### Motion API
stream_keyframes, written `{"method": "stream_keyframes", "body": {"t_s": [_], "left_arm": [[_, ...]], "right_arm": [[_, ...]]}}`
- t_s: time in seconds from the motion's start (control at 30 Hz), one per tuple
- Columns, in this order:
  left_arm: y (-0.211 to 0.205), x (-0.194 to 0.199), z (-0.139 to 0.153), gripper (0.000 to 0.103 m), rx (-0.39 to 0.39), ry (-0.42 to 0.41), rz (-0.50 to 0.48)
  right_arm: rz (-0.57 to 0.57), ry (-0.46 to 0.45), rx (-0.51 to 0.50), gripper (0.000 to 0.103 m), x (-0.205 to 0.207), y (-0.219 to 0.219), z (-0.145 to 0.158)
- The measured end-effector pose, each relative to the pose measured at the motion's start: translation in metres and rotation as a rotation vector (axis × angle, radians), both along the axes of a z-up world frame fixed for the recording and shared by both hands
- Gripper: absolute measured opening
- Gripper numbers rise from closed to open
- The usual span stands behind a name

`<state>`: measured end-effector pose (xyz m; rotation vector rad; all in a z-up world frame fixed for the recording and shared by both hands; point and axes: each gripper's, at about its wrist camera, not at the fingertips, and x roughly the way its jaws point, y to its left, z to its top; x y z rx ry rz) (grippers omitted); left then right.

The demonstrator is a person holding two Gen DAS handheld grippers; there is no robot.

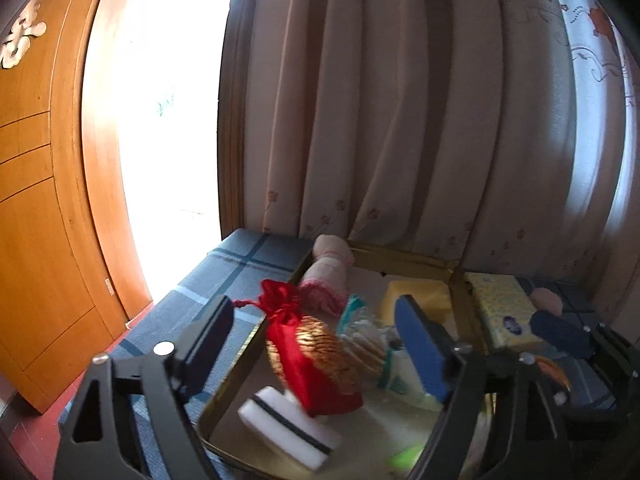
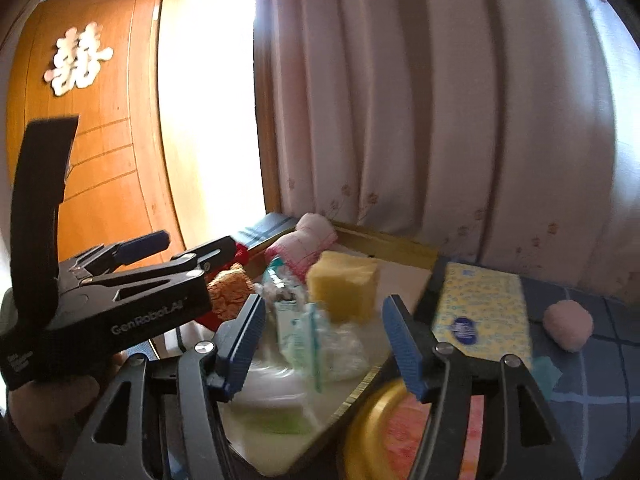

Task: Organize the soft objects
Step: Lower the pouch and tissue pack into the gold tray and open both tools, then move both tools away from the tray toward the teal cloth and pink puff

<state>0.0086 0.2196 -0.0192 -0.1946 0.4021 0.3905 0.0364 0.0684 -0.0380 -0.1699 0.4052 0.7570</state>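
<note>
Both tongs hang spread over a gold-rimmed box (image 1: 236, 364), pinching nothing. The left tongs (image 1: 316, 344) gape above a red and gold drawstring pouch (image 1: 316, 356), which sits in the box beside a white sponge (image 1: 288, 432). The right tongs (image 2: 324, 344) stand wide over a clear crinkly packet (image 2: 304, 332). Also in the box are a yellow sponge (image 2: 344, 284) and a rolled pink-trimmed cloth (image 2: 308, 240) at the far wall. Just outside lies a yellow tissue pack (image 2: 480, 312), and a pink puff (image 2: 568, 326) rests on the blue checked surface (image 2: 592, 392).
</note>
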Motion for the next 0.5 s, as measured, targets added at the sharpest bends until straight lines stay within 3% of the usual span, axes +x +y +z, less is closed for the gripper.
{"method": "stream_keyframes", "body": {"t_s": [0.13,0.3,0.5], "left_arm": [[-0.024,0.001,0.005,0.087,0.021,0.002,-0.043],[-0.058,0.006,0.011,0.098,0.066,-0.003,-0.092],[-0.096,0.026,0.014,0.102,0.074,0.024,-0.162]], "right_arm": [[-0.043,0.017,0.069,0.064,0.008,-0.032,0.011],[-0.135,-0.004,0.083,0.064,0.018,-0.080,0.016],[-0.374,0.073,0.046,0.064,0.062,-0.141,0.004]]}}
